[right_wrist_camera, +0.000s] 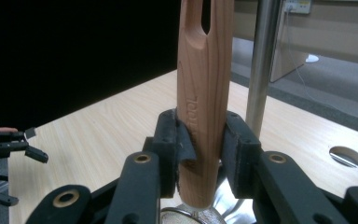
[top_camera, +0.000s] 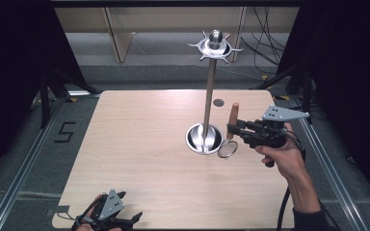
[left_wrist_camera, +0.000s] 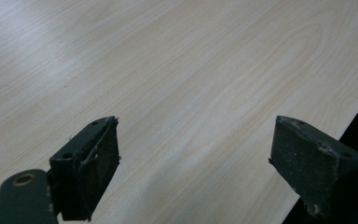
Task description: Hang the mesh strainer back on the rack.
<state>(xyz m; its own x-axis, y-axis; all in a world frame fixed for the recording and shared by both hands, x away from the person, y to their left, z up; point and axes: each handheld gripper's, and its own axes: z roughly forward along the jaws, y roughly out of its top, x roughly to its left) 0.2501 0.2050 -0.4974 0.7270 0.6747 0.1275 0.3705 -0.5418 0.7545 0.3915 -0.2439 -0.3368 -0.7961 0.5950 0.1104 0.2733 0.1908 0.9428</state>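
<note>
At the near left corner of the table (top_camera: 139,144) the left gripper (top_camera: 110,217) rests low, its jaws standing well apart with bare wood grain between them in its own view; it holds nothing and is well away from the work.

Moving right, a tall metal rack (top_camera: 210,86) stands on a round dished base (top_camera: 204,138), its pole rising to a ring of hooks (top_camera: 215,46) at the top. No utensil hangs there yet.

Just right of the base, the right gripper (top_camera: 237,131) is clamped on the wooden handle (right_wrist_camera: 204,116) of a small strainer (top_camera: 228,149), which it holds upright: handle end up, mesh ring hanging down just beside the base. In the right gripper view the pads (right_wrist_camera: 177,140) pinch the handle low down, and a slot at the handle's top shows above them.

The job looks like hanging the strainer on a hook. To do it well, I'd lift straight up clear of the base, keep the handle vertical so the slot faces a hook, and approach the ring slowly. The pole sits close, so swing wide of it; gripping so low, the top may wobble.
</note>
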